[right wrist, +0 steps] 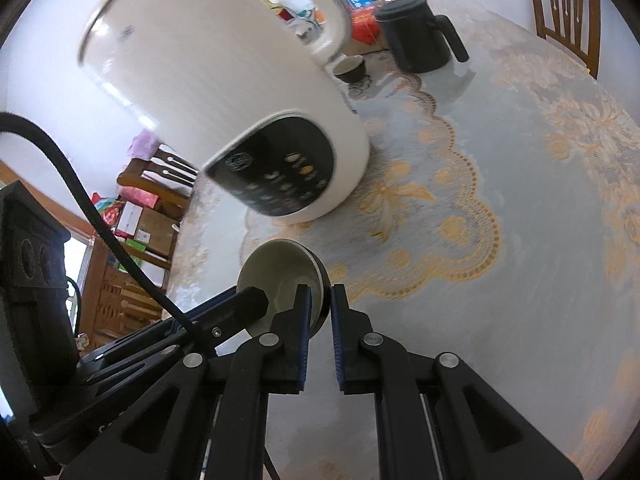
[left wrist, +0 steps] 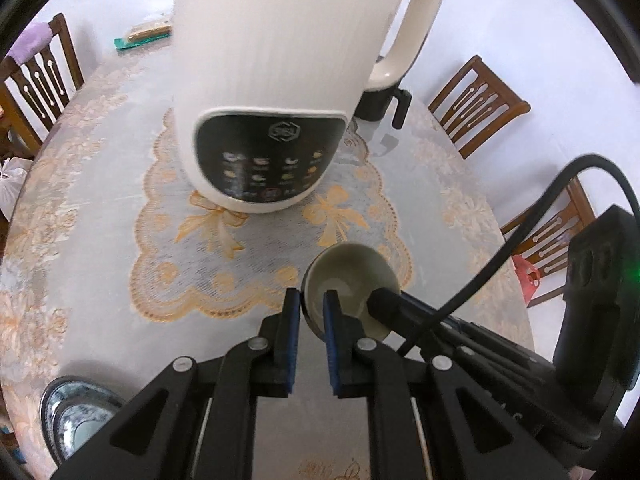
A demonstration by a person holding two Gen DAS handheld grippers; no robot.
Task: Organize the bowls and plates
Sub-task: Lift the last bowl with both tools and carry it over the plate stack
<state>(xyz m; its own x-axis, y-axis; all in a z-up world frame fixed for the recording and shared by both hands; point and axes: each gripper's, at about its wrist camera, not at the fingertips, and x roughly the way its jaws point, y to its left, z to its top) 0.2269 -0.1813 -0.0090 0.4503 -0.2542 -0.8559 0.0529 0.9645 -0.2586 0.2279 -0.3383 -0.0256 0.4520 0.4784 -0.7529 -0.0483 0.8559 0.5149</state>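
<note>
A small bowl [left wrist: 352,276], dark outside and cream inside, is held tilted just above the table, in front of the white appliance. My left gripper [left wrist: 312,300] is shut on its near-left rim. My right gripper [right wrist: 320,300] is shut on the rim of the same bowl [right wrist: 280,268] from the other side; its fingers [left wrist: 400,304] show in the left wrist view. A blue-patterned plate [left wrist: 76,412] lies at the table's near-left edge. A second small dark bowl [right wrist: 350,68] stands far back beside the black jug.
A tall white kitchen appliance [left wrist: 268,92] with a black control panel stands on a lace doily [left wrist: 168,240] mid-table. A black jug [right wrist: 416,36] stands behind it. Wooden chairs [left wrist: 476,104] ring the round table. A cable [left wrist: 520,232] hangs from the right gripper.
</note>
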